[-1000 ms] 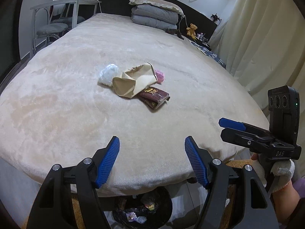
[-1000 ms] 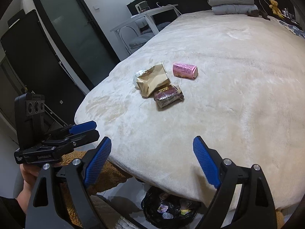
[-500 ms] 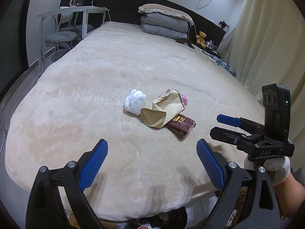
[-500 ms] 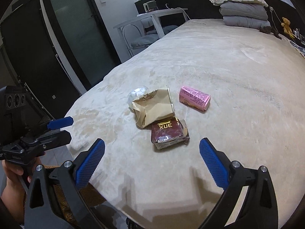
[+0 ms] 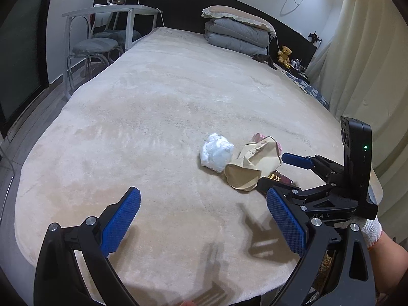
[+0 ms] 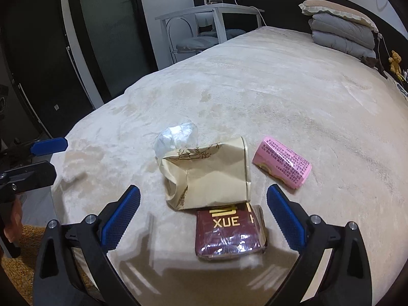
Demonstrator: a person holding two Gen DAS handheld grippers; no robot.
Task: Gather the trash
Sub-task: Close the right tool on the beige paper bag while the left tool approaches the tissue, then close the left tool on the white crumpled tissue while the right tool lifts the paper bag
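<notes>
Four pieces of trash lie together on the beige bed cover (image 6: 293,97). A dark red wrapper marked XUE (image 6: 229,233) lies nearest, just ahead of my open right gripper (image 6: 203,218) and between its fingers' line. Behind it rests a crumpled tan paper bag (image 6: 209,173), a clear crumpled plastic wad (image 6: 177,137) and a pink wrapper (image 6: 283,163). In the left wrist view the white wad (image 5: 216,151), tan bag (image 5: 251,165) and a strip of the red wrapper (image 5: 276,178) sit to the right of my open, empty left gripper (image 5: 202,219). The right gripper (image 5: 318,173) hovers over them.
Folded grey bedding with a pillow (image 5: 237,33) lies at the head of the bed, a teddy bear (image 5: 285,52) beside it. A white desk (image 5: 112,15) and a chair (image 5: 94,46) stand to the left. Curtains (image 5: 369,58) hang on the right.
Both grippers have moved forward over the bed toward the trash, and both jaws opened wider. The bin below the bed edge has dropped out of view. The red wrapper now lies close ahead of the right gripper.
</notes>
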